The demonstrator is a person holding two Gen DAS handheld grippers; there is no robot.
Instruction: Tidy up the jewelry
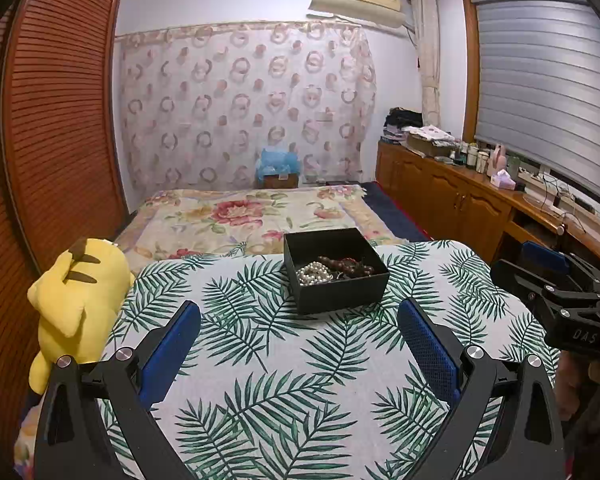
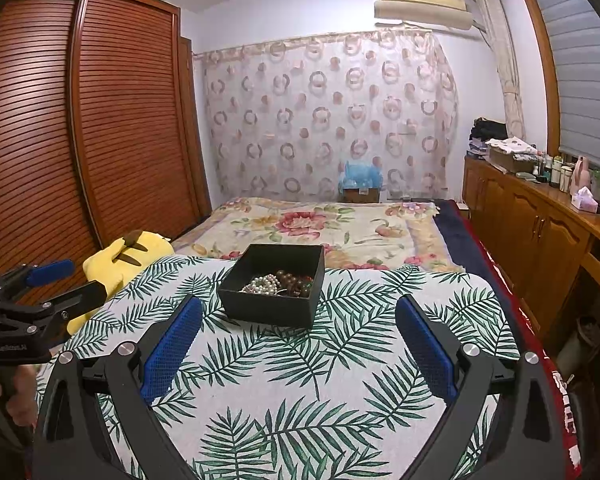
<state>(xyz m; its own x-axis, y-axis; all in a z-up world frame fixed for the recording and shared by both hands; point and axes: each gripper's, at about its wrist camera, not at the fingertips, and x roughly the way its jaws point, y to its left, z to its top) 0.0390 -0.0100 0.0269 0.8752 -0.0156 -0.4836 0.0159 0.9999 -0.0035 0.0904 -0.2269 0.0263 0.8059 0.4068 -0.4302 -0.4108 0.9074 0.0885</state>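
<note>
A black box (image 1: 336,276) holds white pearl beads (image 1: 314,273) and dark brown beads (image 1: 350,266), on a white cloth (image 1: 300,380) printed with green palm leaves. Both grippers' finger pads (image 2: 172,350) are blue on black frames. The plush toy (image 1: 76,300) is yellow with brown stripes; the bed blanket (image 2: 320,226) is cream with red flowers

Tangled jewelry, partly walled off

The black box (image 1: 336,280) hides its near contents behind its wall; the dark beads (image 2: 294,280) tangle too small to separate.
</note>
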